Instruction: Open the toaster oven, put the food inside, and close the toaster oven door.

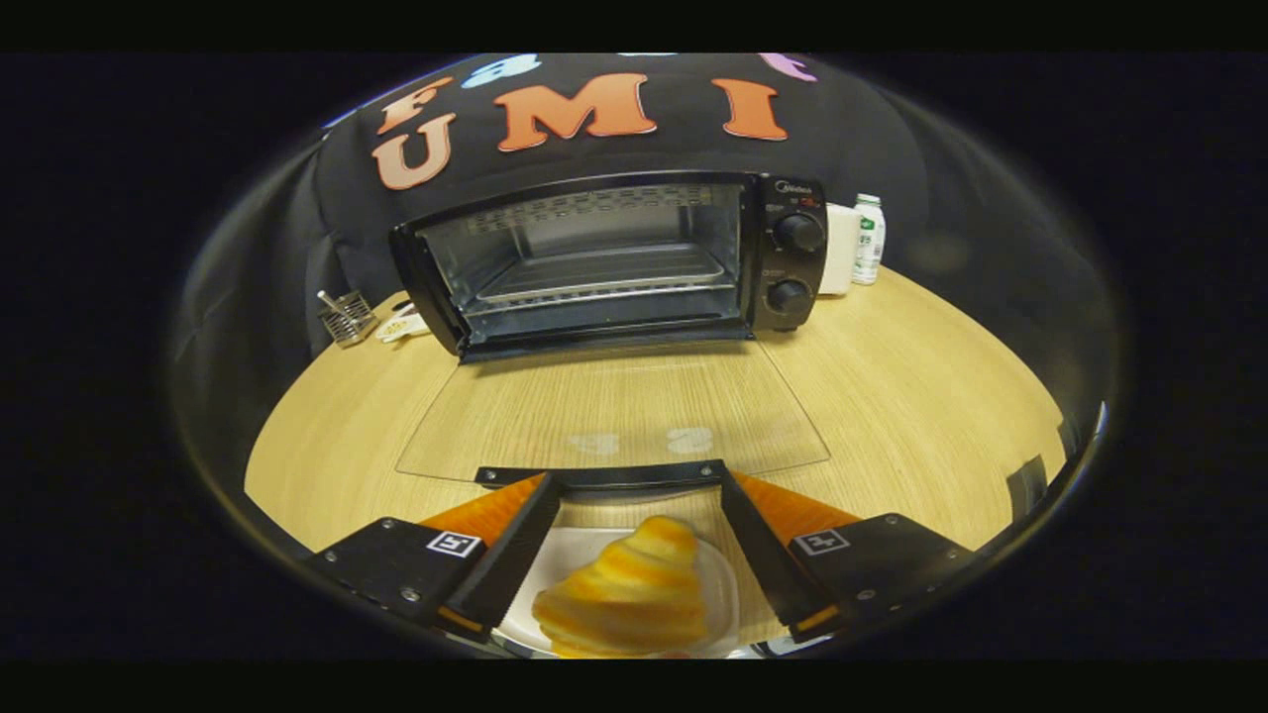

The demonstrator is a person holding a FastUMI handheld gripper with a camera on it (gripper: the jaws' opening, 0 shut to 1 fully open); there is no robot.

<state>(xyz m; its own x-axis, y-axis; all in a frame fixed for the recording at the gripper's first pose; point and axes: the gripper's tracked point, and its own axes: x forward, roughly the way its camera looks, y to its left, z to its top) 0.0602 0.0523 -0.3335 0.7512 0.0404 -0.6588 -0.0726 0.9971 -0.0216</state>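
Now the gripper (634, 485) has its fingers spread wide, gripping nothing, with the croissant (629, 599) lying between them on a white plate (718, 594), likely lined up for a grasp. Just ahead of the fingers the glass door (614, 411) of the toaster oven (614, 262) lies folded flat over the worktop (921, 396), leaving the rack (604, 272) beyond exposed to take the food. Opening looks done; loading and closing remain.

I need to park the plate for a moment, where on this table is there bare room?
Bare wood lies right of the open glass door, in front of the knobs, and left of the door, short of the utensil rack. Crowded: beside the toaster oven, near the bottle. The open gripper straddles the croissant.
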